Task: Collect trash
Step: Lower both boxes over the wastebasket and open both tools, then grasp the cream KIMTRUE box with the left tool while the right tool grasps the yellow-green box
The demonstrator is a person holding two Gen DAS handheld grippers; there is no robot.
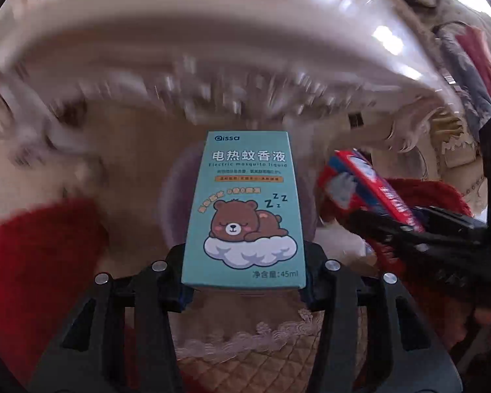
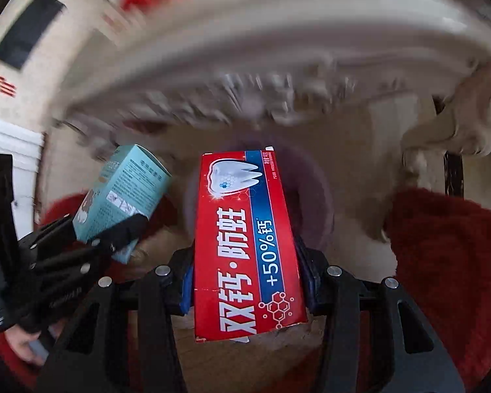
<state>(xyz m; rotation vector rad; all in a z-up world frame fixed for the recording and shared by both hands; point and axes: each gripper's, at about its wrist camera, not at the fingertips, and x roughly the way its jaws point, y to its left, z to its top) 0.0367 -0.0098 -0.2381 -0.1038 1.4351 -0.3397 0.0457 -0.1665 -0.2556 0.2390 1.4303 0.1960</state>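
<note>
My left gripper (image 1: 244,281) is shut on a teal mosquito-liquid box (image 1: 244,209) with a sleeping bear printed on it, held upright in the air. My right gripper (image 2: 245,281) is shut on a red toothpaste box (image 2: 245,242) with a white tooth picture. Each box also shows in the other view: the toothpaste box (image 1: 370,190) at the right of the left wrist view, the teal box (image 2: 121,193) at the left of the right wrist view. A blurred purple round bin (image 2: 311,196) lies below, behind both boxes. It shows in the left wrist view (image 1: 172,196) too.
A white carved table edge (image 1: 212,75) arcs across the top of both views, motion-blurred. Red fuzzy cushions (image 2: 448,262) sit at the right and left (image 1: 39,255). A quilted beige cover with lace trim (image 1: 245,353) lies below. The floor is beige.
</note>
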